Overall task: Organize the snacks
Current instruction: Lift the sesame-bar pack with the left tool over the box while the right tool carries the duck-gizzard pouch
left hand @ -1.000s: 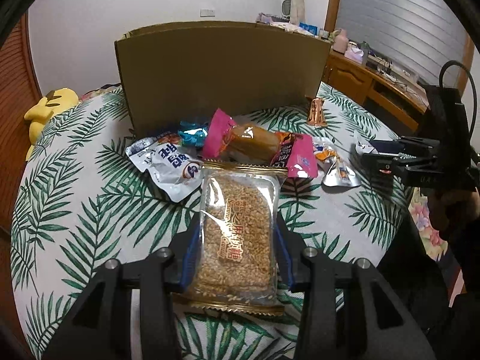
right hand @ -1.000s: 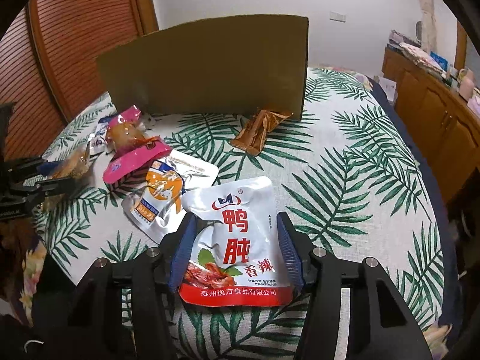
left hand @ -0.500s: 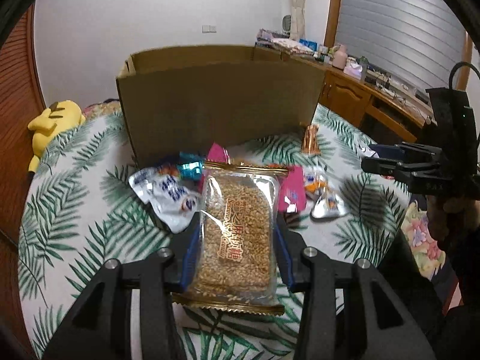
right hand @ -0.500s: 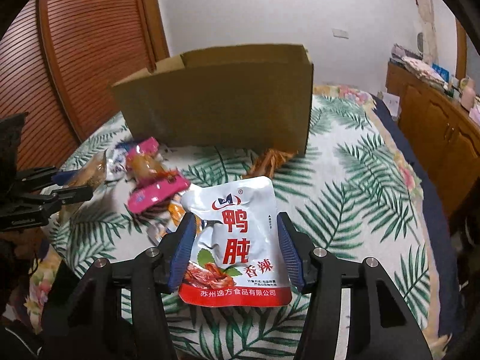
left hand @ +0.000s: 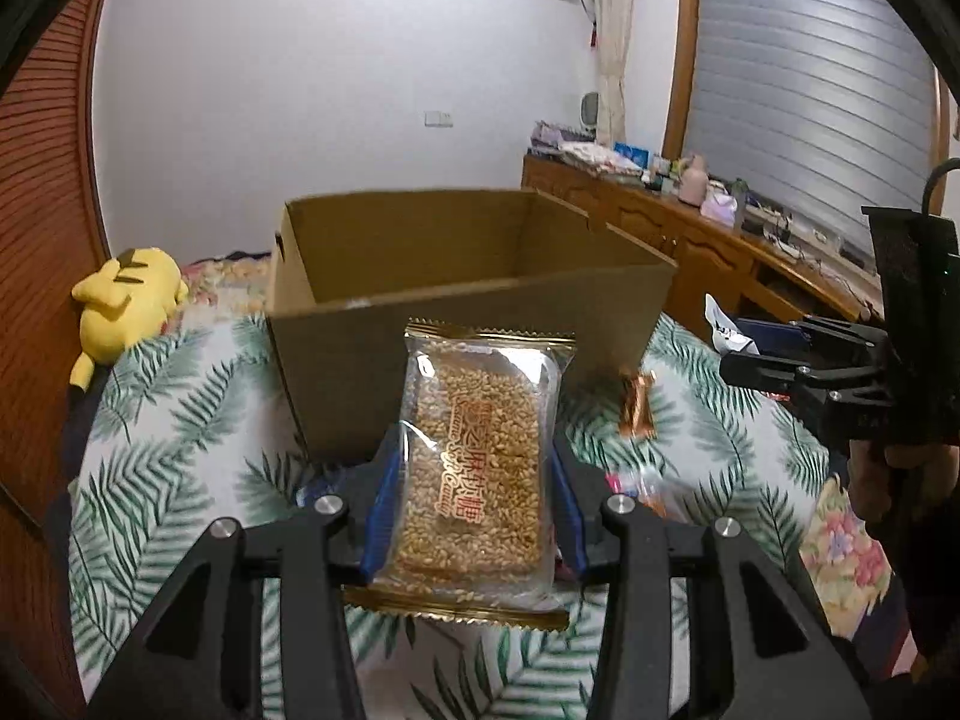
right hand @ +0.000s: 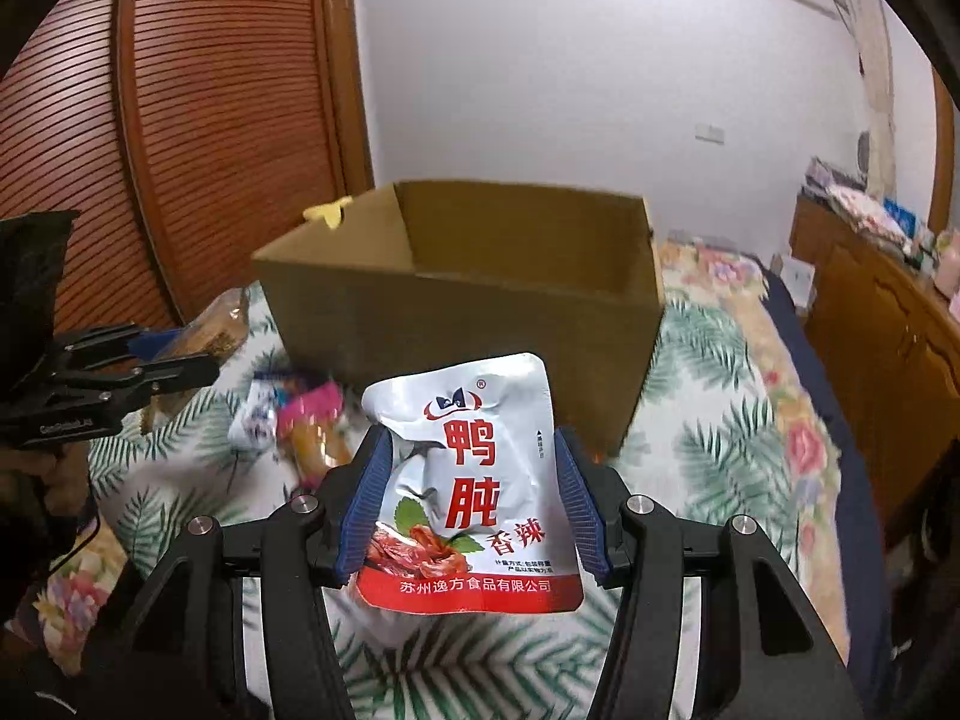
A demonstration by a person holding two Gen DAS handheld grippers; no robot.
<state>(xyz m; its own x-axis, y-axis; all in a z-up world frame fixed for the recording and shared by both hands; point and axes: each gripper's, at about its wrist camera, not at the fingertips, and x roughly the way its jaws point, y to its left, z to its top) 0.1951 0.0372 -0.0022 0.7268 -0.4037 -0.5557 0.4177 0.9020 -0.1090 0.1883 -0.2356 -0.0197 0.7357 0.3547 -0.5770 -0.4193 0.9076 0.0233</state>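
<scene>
**Both packets lifted, cardboard box ahead**

The left gripper (left hand: 474,468) has its jaws clamped on the sesame bar packet (left hand: 480,468), gripping it by its long edges. The right gripper (right hand: 474,504) has its jaws clamped on the white duck snack pouch (right hand: 474,480) in the same way. Both packets are held in the air, in front of and short of the open cardboard box (left hand: 420,252), which stands on the leaf-print cloth (left hand: 150,480).

Step in hand, as judged: carrying both packets to the box for release.

1. Each packet should be raised until its lower edge is above the near wall of the box.
2. The grippers should enter one beside the other, so they do not collide over the opening.
3. The jaws should part only when the packet is well inside the rim. A thin pouch may catch on the near wall or slide out if released early.

Limits of view:

- The floor of the box is hidden by its near wall, so its contents cannot be told.
- The loose snacks (right hand: 300,426) near the box are blurred, and their count is uncertain.
- A copper-coloured wrapper (left hand: 637,408) lies beside the box, its kind unreadable.
</scene>
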